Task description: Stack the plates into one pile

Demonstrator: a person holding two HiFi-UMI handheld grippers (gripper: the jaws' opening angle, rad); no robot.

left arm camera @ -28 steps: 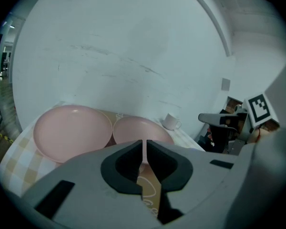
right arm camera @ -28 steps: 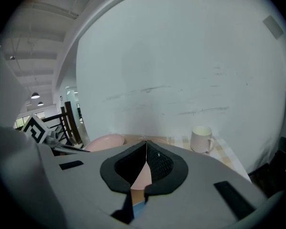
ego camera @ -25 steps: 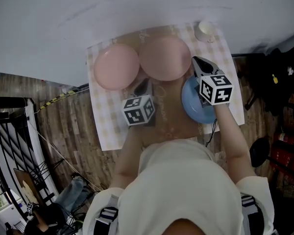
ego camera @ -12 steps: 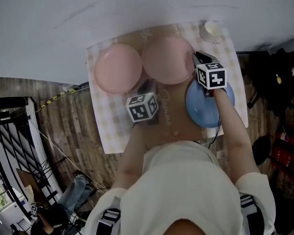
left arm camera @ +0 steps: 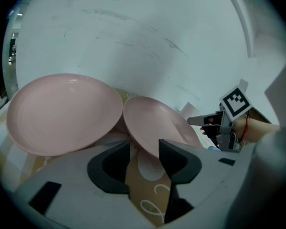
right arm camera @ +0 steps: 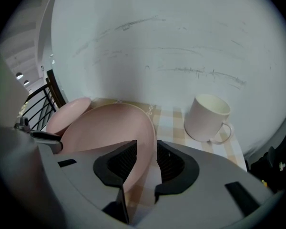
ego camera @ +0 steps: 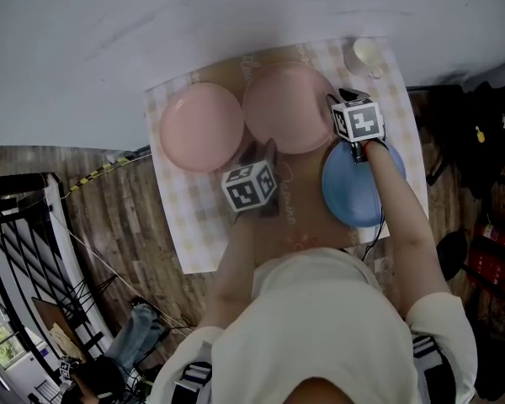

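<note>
Lying on the left part of the checked cloth (ego camera: pixel 185 217) is the left pink plate (ego camera: pixel 200 126), flat and right side up. Its right rim comes up against the rim of the middle pink plate (ego camera: pixel 282 103); which rim lies over the other I cannot tell.

Next comes the left gripper (left arm camera: pixel 144 147), which points down at the cloth just in front of the place where these two plates meet. Its jaws have just been opening and now stand apart. Between them the left gripper view shows the cloth and a small part of the near rim of the middle pink plate, but the pads do not press on anything.

The middle pink plate sits at the far centre of the cloth. On its right rim is the right gripper (right arm camera: pixel 146 147). Its jaws have also just been opening and stand apart, one over the inside of the plate and one outside it. The rim passes between the pads, yet they do not clamp it.

The blue plate (ego camera: pixel 366 196) lies on the right part of the cloth, nearer to the person, close to the middle pink plate and partly under the right forearm. At the far right corner stands a white mug (ego camera: pixel 366 52), upright, with its handle turned to the right in the right gripper view. All three plates are on the cloth, not in one pile.
</note>
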